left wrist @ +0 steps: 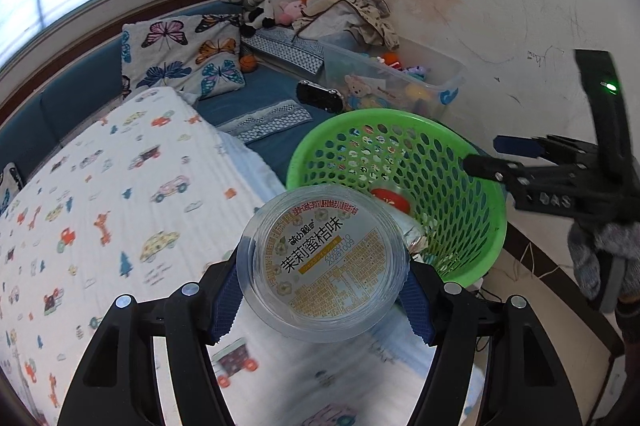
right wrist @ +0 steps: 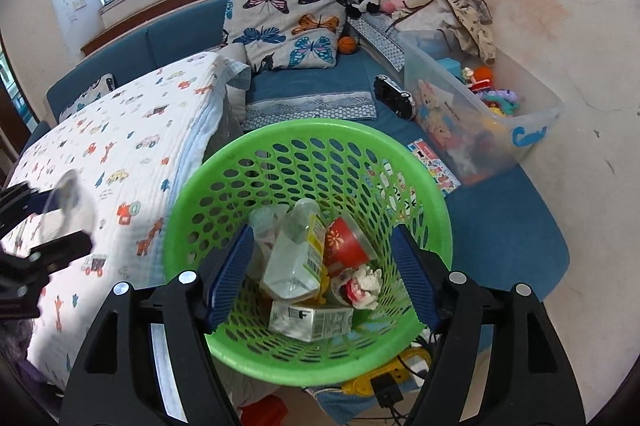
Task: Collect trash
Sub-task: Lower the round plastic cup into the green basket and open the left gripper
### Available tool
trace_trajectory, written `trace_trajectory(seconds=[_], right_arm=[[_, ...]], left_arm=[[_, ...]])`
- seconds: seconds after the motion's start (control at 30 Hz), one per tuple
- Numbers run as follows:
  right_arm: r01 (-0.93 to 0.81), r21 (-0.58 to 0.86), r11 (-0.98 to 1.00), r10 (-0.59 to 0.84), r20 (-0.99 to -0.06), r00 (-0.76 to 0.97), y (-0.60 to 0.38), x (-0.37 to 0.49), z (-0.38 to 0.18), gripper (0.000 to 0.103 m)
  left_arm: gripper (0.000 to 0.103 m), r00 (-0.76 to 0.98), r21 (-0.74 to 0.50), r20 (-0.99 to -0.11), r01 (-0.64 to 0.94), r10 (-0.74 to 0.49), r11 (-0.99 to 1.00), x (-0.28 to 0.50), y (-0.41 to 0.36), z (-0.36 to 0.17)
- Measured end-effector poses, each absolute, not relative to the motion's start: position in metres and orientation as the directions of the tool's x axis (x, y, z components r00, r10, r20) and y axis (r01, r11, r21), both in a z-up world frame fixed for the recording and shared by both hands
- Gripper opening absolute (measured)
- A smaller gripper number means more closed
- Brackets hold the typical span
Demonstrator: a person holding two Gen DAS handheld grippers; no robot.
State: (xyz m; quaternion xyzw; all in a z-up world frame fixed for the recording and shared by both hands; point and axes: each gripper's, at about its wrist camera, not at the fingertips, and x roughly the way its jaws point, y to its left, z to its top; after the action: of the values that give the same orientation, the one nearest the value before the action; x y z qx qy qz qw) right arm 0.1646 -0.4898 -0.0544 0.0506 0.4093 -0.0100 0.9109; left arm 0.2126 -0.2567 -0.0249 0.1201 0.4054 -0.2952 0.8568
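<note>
Pinching a clear jelly cup [left wrist: 324, 266] by its sides, the left gripper [left wrist: 324, 300] holds it above the quilted bed [left wrist: 120, 206], with the green basket [left wrist: 476, 194] at its one o'clock. Over that basket the right gripper [right wrist: 320, 274] hangs spread and empty, with a plastic bottle [right wrist: 296, 254], a red cup [right wrist: 344, 240], a carton [right wrist: 312, 320] and crumpled paper [right wrist: 366, 286] lying inside.

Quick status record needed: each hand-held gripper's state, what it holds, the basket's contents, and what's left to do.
left hand-held gripper: shut on clear plastic cup, printed lid facing the camera
right hand-held gripper: open, empty, above the basket
green basket: holds a plastic bottle, a red cup, a carton, crumpled paper
cup position: beside the basket rim, not yet inside
remaining: drop the cup in
</note>
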Motion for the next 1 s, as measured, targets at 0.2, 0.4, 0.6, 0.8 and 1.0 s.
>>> trace_trajectory(seconds=[0.2, 0.4, 0.6, 0.8, 1.0], right_arm=[[0.04, 0.085, 0.996, 0.037, -0.743, 0.668, -0.486, 0.155, -0.053, 0.075], [0.037, 0.095, 0.995, 0.045, -0.737, 0.674, -0.486, 0.148, -0.05, 0.076], [0.036, 0.104, 0.994, 0.052, -0.732, 0.68, -0.485, 0.144, -0.049, 0.076], [0.04, 0.114, 0.993, 0.057, -0.73, 0.681, -0.487, 0.138, -0.049, 0.076], [0.046, 0.122, 0.991, 0.059, -0.731, 0.68, -0.49, 0.135, -0.049, 0.077]], left_arm=[[0.066, 0.479, -0.038, -0.782, 0.602, -0.399, 0.797, 0.221, -0.272, -0.034], [0.066, 0.47, -0.042, -0.791, 0.596, -0.39, 0.802, 0.229, -0.281, -0.039], [0.066, 0.461, -0.06, -0.793, 0.591, -0.398, 0.804, 0.235, -0.288, -0.042], [0.066, 0.45, -0.071, -0.797, 0.593, -0.403, 0.802, 0.238, -0.296, -0.046], [0.066, 0.443, -0.076, -0.8, 0.595, -0.405, 0.8, 0.238, -0.301, -0.048]])
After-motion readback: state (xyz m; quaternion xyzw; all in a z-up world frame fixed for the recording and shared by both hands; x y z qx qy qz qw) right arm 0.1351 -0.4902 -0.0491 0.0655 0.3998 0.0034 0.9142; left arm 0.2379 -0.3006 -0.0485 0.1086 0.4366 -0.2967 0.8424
